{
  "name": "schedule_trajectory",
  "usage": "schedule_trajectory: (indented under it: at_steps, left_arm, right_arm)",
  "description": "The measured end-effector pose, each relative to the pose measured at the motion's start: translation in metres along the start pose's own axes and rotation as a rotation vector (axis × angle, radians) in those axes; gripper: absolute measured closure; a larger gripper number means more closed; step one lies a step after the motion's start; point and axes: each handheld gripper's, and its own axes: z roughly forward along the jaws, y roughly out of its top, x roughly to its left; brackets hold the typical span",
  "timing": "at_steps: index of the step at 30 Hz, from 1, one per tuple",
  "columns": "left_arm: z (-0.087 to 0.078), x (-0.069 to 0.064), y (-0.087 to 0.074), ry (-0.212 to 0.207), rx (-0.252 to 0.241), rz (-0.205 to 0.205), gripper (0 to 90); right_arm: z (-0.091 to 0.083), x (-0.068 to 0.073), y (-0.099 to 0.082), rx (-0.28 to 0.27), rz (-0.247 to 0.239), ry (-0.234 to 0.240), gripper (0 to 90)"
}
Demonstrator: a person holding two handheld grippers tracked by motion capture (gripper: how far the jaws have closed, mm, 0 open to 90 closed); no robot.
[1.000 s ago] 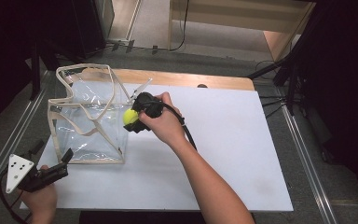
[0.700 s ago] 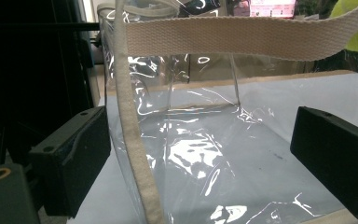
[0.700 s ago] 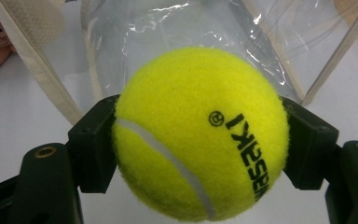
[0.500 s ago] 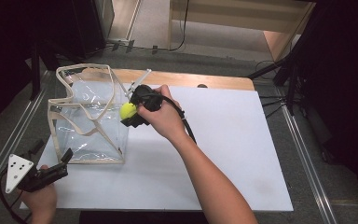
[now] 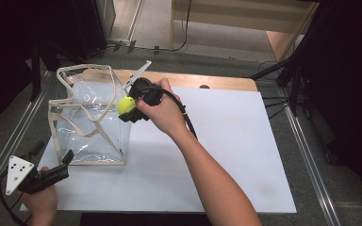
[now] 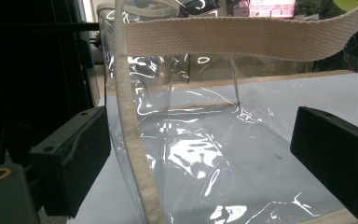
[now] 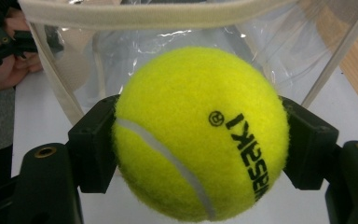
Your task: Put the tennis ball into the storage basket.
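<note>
With the right claw (image 5: 131,107) clamped on the tennis ball (image 5: 126,105) at the clear bag's (image 5: 90,123) right rim, left of frame centre, carry it clear over the webbing before releasing, while the left claw (image 5: 62,165) waits wide open at lower left.

Tennis ball (image 7: 200,135): fuzzy matt felt. Bag (image 5: 89,127): glossy clear plastic w/ woven cloth trim. Table (image 5: 245,155): matt white.
</note>
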Motion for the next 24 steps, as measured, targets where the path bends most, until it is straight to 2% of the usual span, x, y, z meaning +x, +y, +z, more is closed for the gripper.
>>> schedule_trajectory:
  at_steps: [24]
  left_arm:
    - [0.0, -0.001, 0.0, 0.0, 0.003, 0.009, 5.3]
  right_arm:
    - [-0.026, -0.001, 0.039, -0.034, -0.024, -0.006, 23.7]
